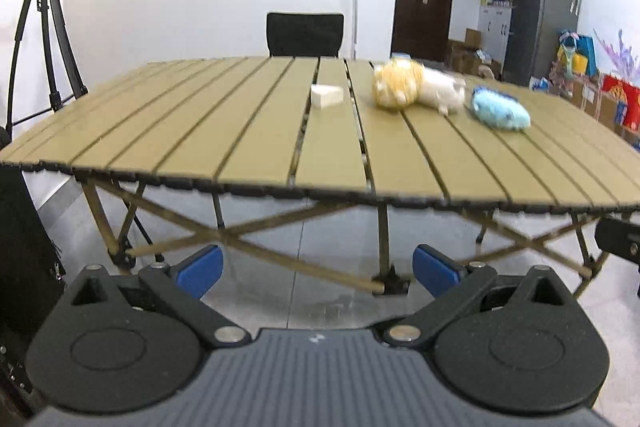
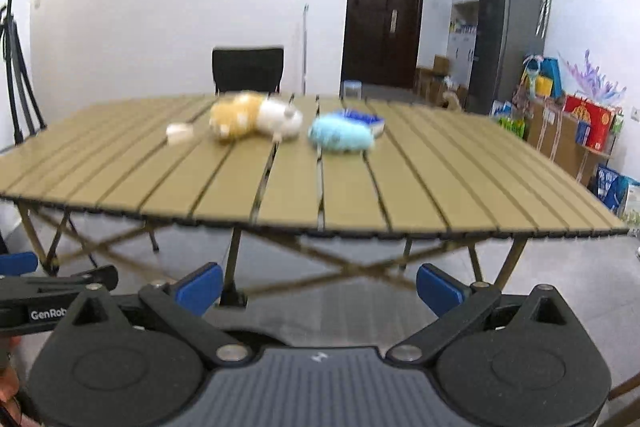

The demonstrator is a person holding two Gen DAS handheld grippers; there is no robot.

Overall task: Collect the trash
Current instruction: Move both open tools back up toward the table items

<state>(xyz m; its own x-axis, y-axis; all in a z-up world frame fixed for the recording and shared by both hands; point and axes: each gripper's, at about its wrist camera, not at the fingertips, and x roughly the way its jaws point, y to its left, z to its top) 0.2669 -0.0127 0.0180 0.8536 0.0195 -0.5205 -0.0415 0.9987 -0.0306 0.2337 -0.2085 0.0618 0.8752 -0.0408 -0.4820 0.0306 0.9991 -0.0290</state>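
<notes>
A slatted tan folding table (image 1: 248,131) (image 2: 440,183) stands ahead of both grippers. On its far part lie a small white block (image 1: 327,95) (image 2: 179,133), a yellow and white plush toy (image 1: 416,89) (image 2: 256,121), and a light blue plush toy (image 1: 500,111) (image 2: 340,135) with a small blue and white item (image 2: 366,118) behind it. My left gripper (image 1: 318,269) is open and empty, below and in front of the table's near edge. My right gripper (image 2: 319,287) is open and empty, also short of the near edge.
A black chair (image 1: 305,34) (image 2: 248,69) stands behind the table. A camera tripod (image 1: 42,27) (image 2: 16,67) stands at the left. A dark fridge (image 1: 544,7) (image 2: 508,31), boxes and bags (image 2: 576,135) line the right wall. The left gripper's body (image 2: 40,301) shows at the right view's lower left.
</notes>
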